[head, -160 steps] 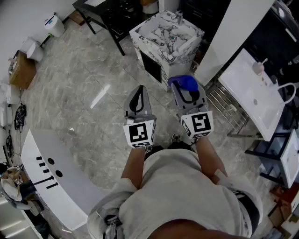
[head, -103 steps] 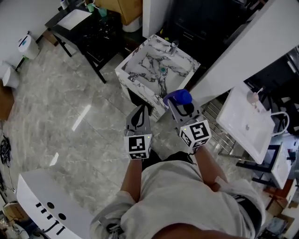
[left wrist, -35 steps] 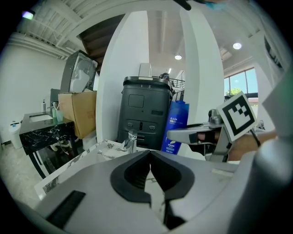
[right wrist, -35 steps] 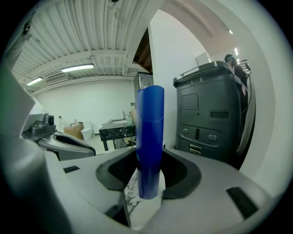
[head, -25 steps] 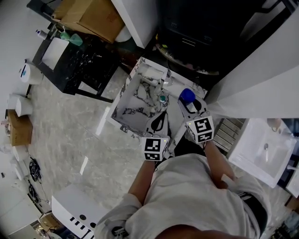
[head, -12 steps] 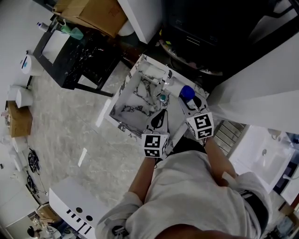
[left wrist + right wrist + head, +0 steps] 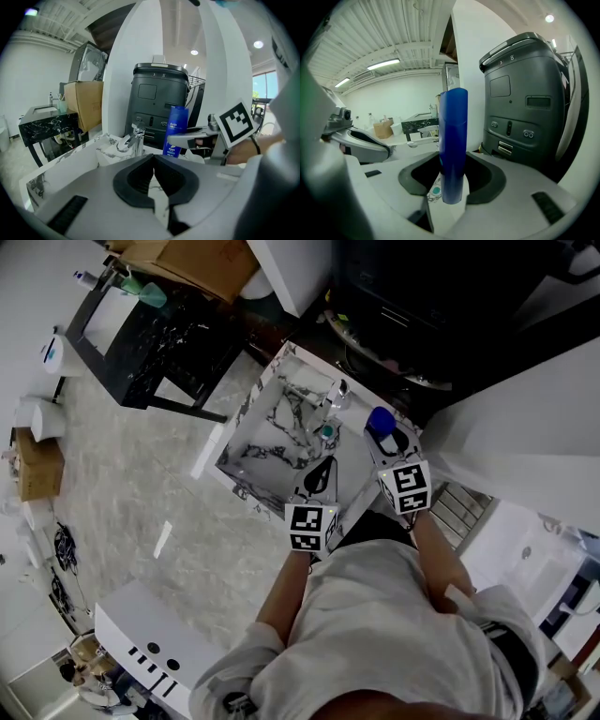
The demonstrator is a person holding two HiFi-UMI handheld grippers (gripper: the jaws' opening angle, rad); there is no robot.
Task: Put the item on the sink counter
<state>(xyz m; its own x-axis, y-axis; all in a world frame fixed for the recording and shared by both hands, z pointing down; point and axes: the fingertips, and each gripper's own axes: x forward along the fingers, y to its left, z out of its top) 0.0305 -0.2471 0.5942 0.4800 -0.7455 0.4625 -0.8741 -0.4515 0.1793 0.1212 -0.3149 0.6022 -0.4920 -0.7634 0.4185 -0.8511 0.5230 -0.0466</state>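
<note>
Approach complete. Seconds ago the marble sink counter [image 7: 305, 371] stood well ahead of the person. It now lies directly beneath both grippers.

Right gripper [image 7: 385, 434]: fingers pinching the blue bottle [image 7: 379, 420] low on its body. The bottle is upright and hangs above the right rear corner, near the faucet [image 7: 336, 395]. No view shows its base touching the marble.

Left gripper [image 7: 327, 465]: fingers pressed together with nothing between them, over the basin's near side.

Assessment: the carry is done. What remains is to lower the bottle onto the flat rim rather than into the basin, then release it.
</note>
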